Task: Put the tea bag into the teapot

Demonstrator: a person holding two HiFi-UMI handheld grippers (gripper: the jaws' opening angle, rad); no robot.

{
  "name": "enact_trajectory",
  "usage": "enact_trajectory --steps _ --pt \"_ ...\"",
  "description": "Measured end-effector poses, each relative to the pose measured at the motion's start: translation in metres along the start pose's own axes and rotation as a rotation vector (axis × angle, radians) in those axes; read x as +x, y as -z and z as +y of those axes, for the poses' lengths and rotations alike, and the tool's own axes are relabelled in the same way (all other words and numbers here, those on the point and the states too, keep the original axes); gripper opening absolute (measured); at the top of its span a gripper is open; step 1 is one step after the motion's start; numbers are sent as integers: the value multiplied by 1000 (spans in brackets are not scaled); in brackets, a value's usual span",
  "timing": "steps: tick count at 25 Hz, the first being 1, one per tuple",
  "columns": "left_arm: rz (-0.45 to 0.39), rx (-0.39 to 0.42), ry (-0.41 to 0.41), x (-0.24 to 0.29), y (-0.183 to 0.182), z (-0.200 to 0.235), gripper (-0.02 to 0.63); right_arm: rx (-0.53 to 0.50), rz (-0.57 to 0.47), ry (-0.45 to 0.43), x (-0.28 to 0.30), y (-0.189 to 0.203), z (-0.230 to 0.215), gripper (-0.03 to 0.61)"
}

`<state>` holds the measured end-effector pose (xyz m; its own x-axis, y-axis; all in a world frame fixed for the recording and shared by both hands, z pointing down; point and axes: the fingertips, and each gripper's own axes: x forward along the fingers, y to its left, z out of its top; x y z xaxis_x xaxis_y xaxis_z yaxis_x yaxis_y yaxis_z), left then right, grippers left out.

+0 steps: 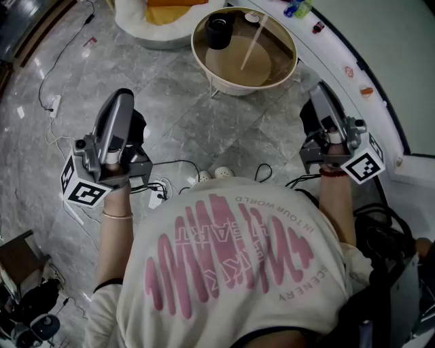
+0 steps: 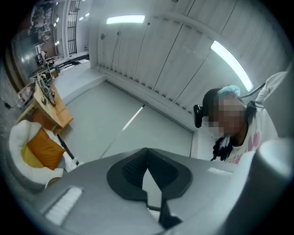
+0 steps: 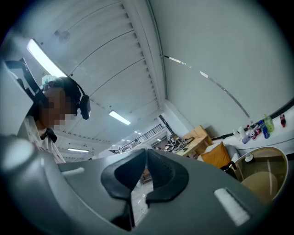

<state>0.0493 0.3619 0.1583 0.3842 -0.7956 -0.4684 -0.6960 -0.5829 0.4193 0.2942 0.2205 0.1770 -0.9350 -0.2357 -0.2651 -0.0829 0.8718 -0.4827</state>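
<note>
Seen from above, a person holds a left hand-held gripper [image 2: 147,153] at the frame's left and a right hand-held gripper [image 3: 146,156] at its right. Both have their jaws pressed together on nothing. A black vessel [image 1: 218,31] stands on the round desk [image 1: 194,46] at top centre, well apart from both. The tea bag cannot be made out.

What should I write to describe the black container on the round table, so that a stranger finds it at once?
Find the round table with the pale wooden rim at the top of the head view. On its far left part stands a black container. It is the only dark thing there; the small object beside it is white.
</note>
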Motion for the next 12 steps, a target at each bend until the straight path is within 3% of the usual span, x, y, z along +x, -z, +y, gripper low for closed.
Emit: enact_trajectory --steps 7,12 --pt "13 20 -14 -1 2 1 0 32 17 -23 3 5 1 20" --pt "86 92 -11 4 11 -8 0 41 24 -27 2 7 2 20"
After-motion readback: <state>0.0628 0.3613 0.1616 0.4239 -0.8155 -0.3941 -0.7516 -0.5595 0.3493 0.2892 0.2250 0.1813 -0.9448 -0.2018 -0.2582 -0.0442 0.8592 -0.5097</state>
